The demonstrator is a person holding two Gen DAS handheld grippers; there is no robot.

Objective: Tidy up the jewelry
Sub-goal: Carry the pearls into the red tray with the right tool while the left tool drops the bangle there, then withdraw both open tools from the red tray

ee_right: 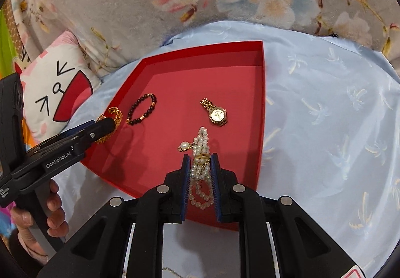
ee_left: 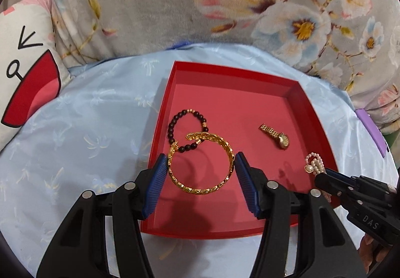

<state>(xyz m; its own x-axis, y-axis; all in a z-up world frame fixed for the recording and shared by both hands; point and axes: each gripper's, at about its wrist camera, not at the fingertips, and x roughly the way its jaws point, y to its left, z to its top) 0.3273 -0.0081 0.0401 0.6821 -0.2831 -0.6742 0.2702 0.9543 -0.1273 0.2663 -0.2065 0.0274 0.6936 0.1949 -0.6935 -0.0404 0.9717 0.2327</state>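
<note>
A red tray (ee_left: 230,73) (ee_right: 260,93) lies on a light blue cloth. My left gripper (ee_left: 201,161) is shut on a gold bangle (ee_left: 200,188), with its blue pads touching both sides, over the tray's near left part. The bangle overlaps a dark bead bracelet (ee_left: 175,119) (ee_right: 147,99). A gold watch (ee_left: 278,137) (ee_right: 217,113) lies in the tray's middle. My right gripper (ee_right: 201,156) is shut on a pearl necklace (ee_right: 200,178) with a pearl pendant (ee_right: 184,146), over the tray's near edge. The pearls (ee_left: 315,164) show in the left wrist view too.
A floral grey blanket (ee_left: 175,3) rises behind the blue cloth (ee_left: 75,140). A white and red cartoon cushion (ee_left: 27,73) (ee_right: 57,93) sits at the left. A purple object (ee_left: 370,128) lies at the cloth's right edge. A person's hand (ee_right: 50,213) holds the left gripper.
</note>
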